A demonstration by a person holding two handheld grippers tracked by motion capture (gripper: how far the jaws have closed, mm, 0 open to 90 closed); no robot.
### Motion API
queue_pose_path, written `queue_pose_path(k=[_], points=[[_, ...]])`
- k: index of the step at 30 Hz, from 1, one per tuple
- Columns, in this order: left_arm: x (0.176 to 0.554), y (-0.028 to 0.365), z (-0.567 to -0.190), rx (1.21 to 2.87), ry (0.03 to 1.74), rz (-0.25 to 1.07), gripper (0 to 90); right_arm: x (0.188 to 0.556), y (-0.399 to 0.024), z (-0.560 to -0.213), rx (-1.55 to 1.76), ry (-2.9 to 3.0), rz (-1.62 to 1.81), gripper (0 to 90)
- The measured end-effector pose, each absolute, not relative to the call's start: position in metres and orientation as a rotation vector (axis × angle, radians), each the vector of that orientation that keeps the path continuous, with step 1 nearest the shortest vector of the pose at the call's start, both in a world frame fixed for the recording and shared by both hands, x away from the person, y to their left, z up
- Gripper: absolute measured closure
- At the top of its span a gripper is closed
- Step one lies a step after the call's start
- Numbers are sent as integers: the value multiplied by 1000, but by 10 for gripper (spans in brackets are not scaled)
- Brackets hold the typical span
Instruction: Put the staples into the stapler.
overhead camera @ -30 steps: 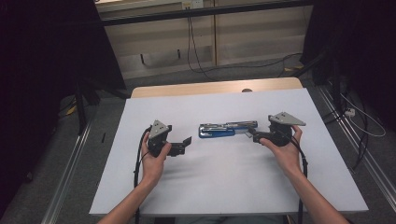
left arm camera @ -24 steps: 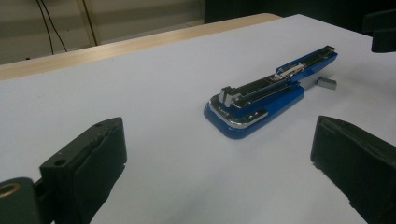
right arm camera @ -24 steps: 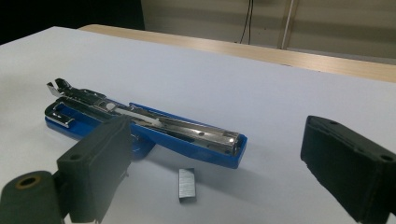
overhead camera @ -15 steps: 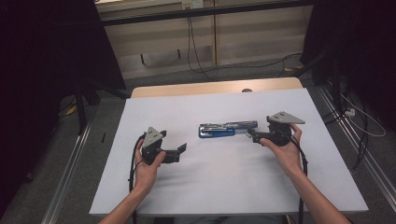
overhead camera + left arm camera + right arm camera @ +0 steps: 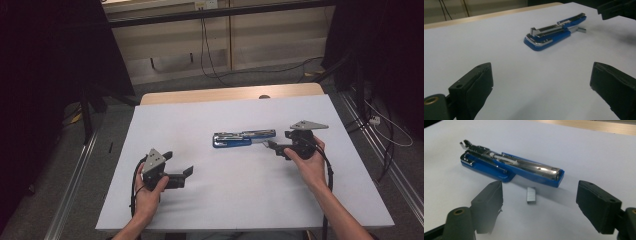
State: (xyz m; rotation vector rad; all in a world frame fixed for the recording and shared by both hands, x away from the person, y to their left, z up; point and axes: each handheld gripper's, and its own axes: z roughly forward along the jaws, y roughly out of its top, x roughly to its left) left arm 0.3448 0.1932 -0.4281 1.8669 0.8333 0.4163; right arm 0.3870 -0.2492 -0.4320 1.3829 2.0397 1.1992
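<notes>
A blue stapler lies swung open flat near the middle of the white table. A short strip of staples lies loose beside its right end. My right gripper points left at that end. Its jaws have just been closing, and the strip lies on the table between them, untouched. My left gripper is held near the front left, well apart from the stapler, open with nothing in it.
A bare wooden strip runs along the table's far edge. Cables trail across the floor beyond it, and dark curtains hang on both sides. In the left gripper view the right gripper shows at top right.
My left gripper has drawn back to the left and toward the table's front edge, away from the stapler. The right hand has stayed put beside the stapler.
</notes>
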Motion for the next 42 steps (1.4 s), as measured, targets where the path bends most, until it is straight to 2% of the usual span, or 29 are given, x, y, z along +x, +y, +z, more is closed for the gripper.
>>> queue_pose_path(k=[4,7,14,16,22,27,29,36,42], points=[[332,200,-425,1877,814,420,48,389,-247,-433,1352,2098,1184,180],[324,206,-422,1871,805,454,48,390,-245,-434,1343,2135,1165,204],[328,206,-422,1866,822,466,48,396,-237,-435,1324,2224,1124,346],[330,205,-423,1872,827,462,48,399,-235,-436,1319,2254,1099,422],[329,200,-423,1878,813,453,48,407,-230,-438,1303,2320,1026,527],[329,200,-423,1889,803,451,48,414,-229,-437,1326,2362,972,558],[329,200,-423,1885,805,449,48,417,-228,-437,1319,2379,947,596],[329,201,-423,1881,808,444,48,423,-226,-437,1333,2426,913,612],[328,199,-423,1889,789,451,48,428,-226,-440,1338,2437,875,659]])
